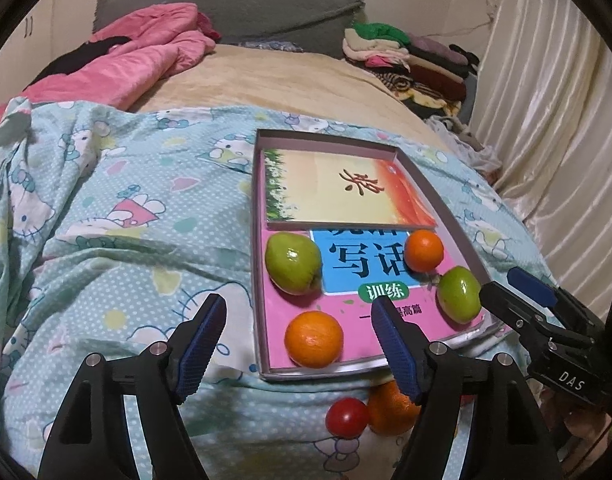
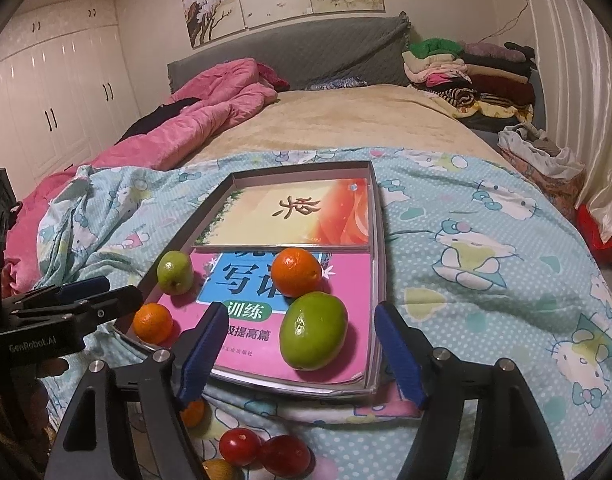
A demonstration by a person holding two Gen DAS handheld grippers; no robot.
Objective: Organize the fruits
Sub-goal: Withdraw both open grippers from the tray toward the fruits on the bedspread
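Observation:
A shallow grey box (image 1: 262, 240) (image 2: 380, 264) lies on the bedspread with books inside. On the pink book sit two green fruits (image 1: 293, 263) (image 1: 459, 294) and two oranges (image 1: 314, 339) (image 1: 423, 250). In the right wrist view the near green fruit (image 2: 313, 331) and an orange (image 2: 297, 272) lie ahead. Outside the box, near me, lie a red tomato (image 1: 347, 417), an orange (image 1: 390, 408), and two tomatoes (image 2: 240, 446) (image 2: 286, 456). My left gripper (image 1: 298, 320) is open and empty above the box's near left edge. My right gripper (image 2: 300, 330) is open and empty, with the near green fruit between its fingers.
A pink quilt (image 1: 146, 52) lies at the far left of the bed. Folded clothes (image 2: 466, 72) are stacked at the far right by the grey headboard. Curtains (image 1: 546, 100) hang on the right. The Hello Kitty bedspread (image 1: 126, 220) covers the near half of the bed.

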